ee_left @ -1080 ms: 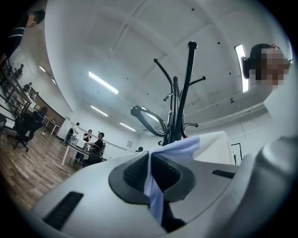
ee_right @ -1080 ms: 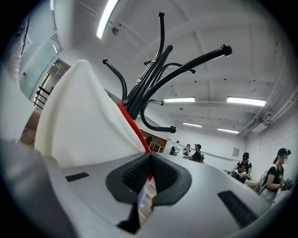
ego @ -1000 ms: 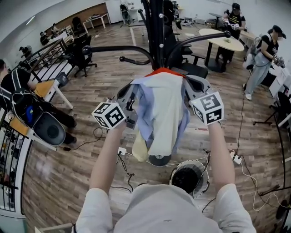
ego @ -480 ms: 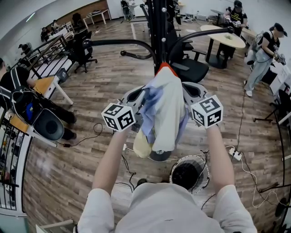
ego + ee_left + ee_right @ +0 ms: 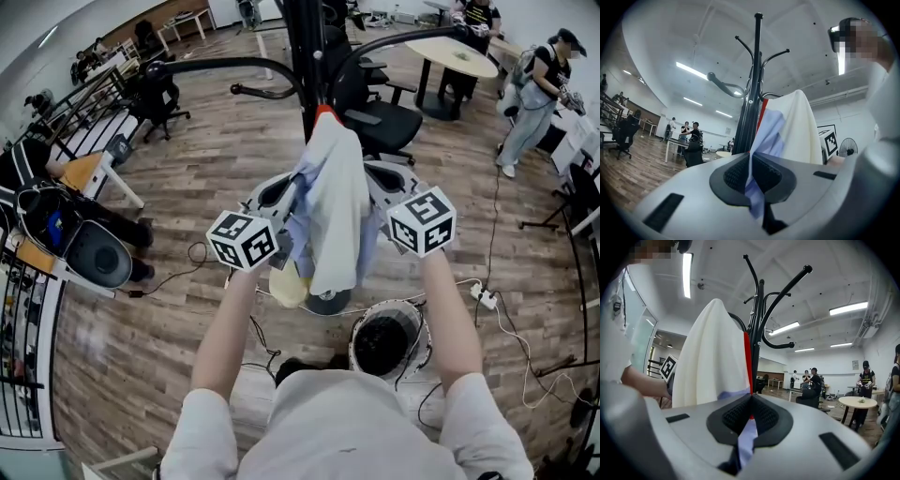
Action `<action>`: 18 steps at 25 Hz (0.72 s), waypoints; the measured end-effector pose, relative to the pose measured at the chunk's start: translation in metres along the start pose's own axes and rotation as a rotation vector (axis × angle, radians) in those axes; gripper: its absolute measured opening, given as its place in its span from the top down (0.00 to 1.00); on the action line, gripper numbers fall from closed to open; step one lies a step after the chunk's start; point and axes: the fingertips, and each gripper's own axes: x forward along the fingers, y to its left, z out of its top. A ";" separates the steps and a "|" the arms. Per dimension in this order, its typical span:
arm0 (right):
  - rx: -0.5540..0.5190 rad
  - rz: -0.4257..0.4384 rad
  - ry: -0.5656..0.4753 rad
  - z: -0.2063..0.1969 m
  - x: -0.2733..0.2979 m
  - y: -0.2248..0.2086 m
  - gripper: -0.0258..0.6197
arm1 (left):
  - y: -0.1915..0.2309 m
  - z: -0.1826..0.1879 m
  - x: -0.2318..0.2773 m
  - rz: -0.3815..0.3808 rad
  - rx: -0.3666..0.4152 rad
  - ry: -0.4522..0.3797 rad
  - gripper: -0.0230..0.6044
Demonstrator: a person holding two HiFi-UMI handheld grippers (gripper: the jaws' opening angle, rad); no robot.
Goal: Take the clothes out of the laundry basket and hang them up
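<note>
- My left gripper (image 5: 752,176) has its jaws pressed together on a fold of the pale blue and cream garment with a red edge (image 5: 797,126); the blue cloth runs between the ribbed black pads and pokes out beneath them.
- My right gripper (image 5: 750,416) is clamped on the same garment (image 5: 710,357) in the same way, with a strip of blue cloth and a sliver of the red edge pinched between its pads.
- In the head view the left gripper (image 5: 277,202) and right gripper (image 5: 389,183) sit side by side at about the same height, and the garment (image 5: 337,206) is bunched up between them, cream on top and blue beneath.
- The garment's red-edged peak rises right beside the pole of the black metal coat stand with curved arms (image 5: 305,66); I cannot tell whether it touches the pole.
- Both gripper views look up at that coat stand (image 5: 752,93) (image 5: 759,319), with the cloth just in front of it.
- The white round laundry basket (image 5: 384,342) stands on the wooden floor (image 5: 187,309) below my right arm, near the stand's base; its inside looks dark.
- Further off, a black office chair (image 5: 384,122) stands behind the coat stand, with a round pale tabletop (image 5: 459,56) and a standing person (image 5: 539,94) beyond it.
</note>
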 end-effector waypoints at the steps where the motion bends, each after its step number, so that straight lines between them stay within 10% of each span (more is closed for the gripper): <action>1: -0.005 -0.003 -0.004 0.003 -0.001 0.001 0.95 | -0.001 0.002 -0.001 0.000 -0.001 -0.009 0.92; 18: -0.067 -0.170 -0.038 0.028 -0.039 0.007 0.82 | -0.019 0.013 -0.027 -0.093 0.018 -0.041 0.69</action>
